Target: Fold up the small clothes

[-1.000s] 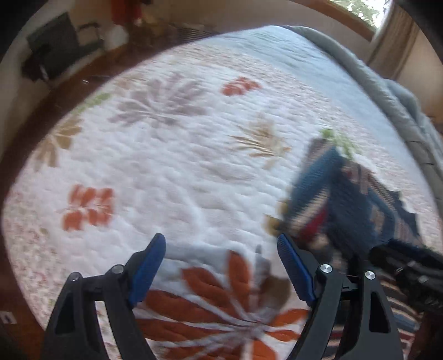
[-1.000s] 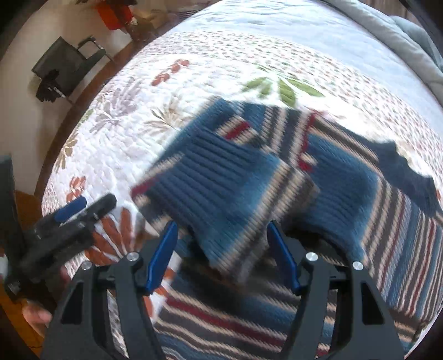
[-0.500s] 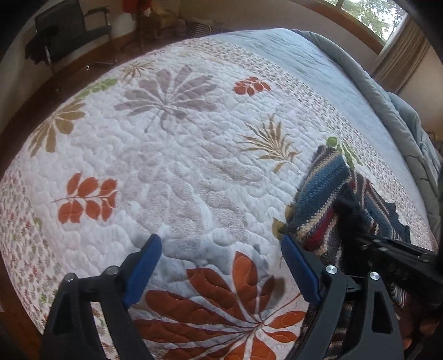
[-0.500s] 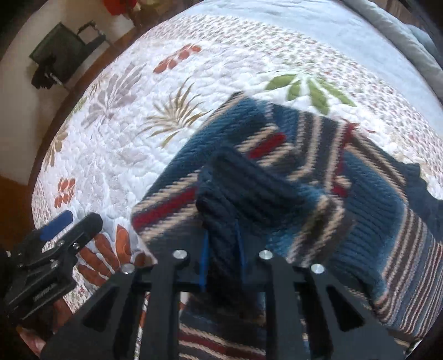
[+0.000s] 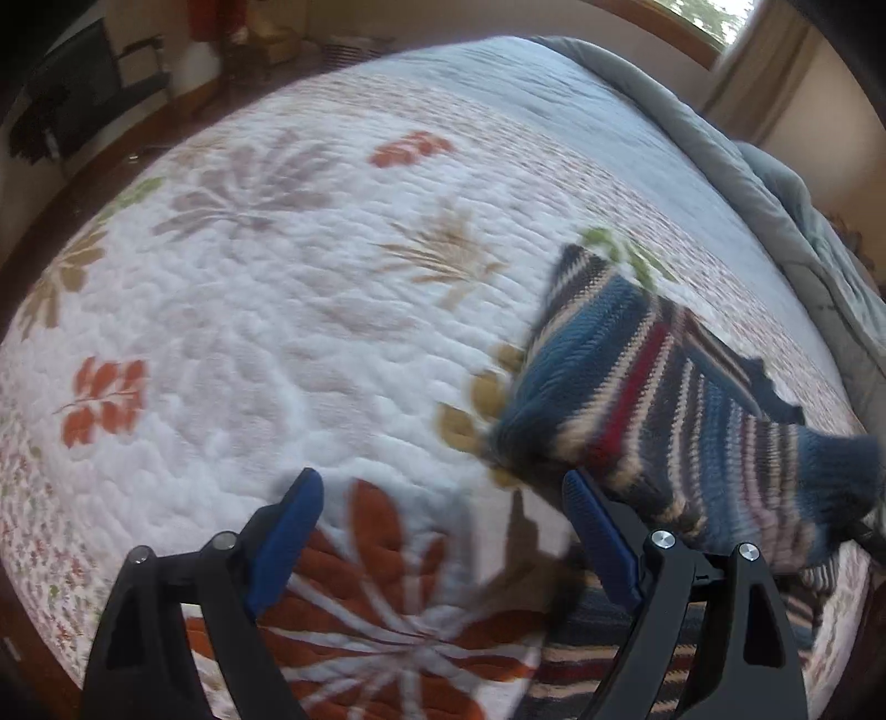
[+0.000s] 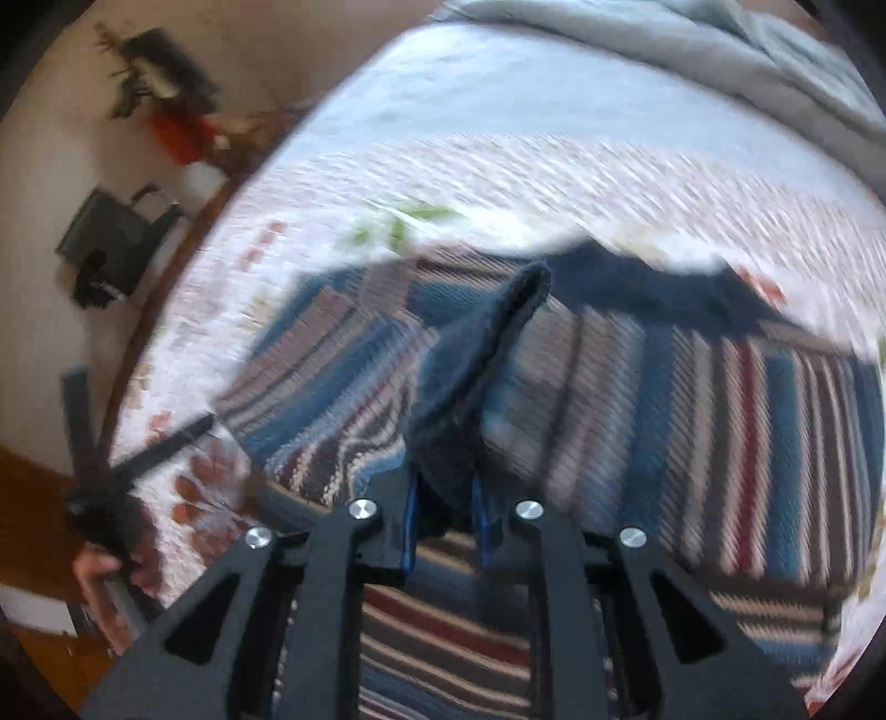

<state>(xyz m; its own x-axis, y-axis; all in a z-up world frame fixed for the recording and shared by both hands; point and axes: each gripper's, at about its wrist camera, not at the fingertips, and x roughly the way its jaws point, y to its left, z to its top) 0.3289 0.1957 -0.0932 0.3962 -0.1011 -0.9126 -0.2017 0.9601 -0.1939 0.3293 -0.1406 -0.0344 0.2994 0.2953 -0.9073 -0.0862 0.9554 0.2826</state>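
Since a second ago, your right claw [image 6: 443, 520] has closed onto a dark blue fold of the striped blue, cream and red knitted sweater [image 6: 637, 399] and dragged it sideways across the bed; in the last half second its jaws have eased apart a little, yet the blue pads [image 6: 408, 520] still pinch the knit between them. That fold stands up from the claw as a dark ridge, while the rest of the sweater lies spread flat below and to the right in the right wrist view, blurred by motion.

Your left claw [image 5: 437, 531] hangs wide open with nothing between its blue pads [image 5: 288, 531], over an orange leaf print on the white quilted bedspread with leaf motifs [image 5: 249, 332]. The sweater [image 5: 664, 410] sits just to the right of it, a bunched corner touching or nearly touching the right-hand pad; which of the two you cannot tell through the blur. In the right wrist view you see the left claw [image 6: 166, 443] at the far left edge, gripped by your hand [image 6: 105, 570].

The bedspread covers a bed whose far part is plain pale blue, with a grey blanket [image 5: 764, 183] rumpled along the far right side. Beyond the bed there is a wooden floor [image 5: 99, 183], a dark chair [image 6: 111, 243] against a light wall and something red [image 6: 177, 133] beside it. A curtain and a strip of window [image 5: 736, 33] show at the top right of the left wrist view. No writing or label can be read anywhere.
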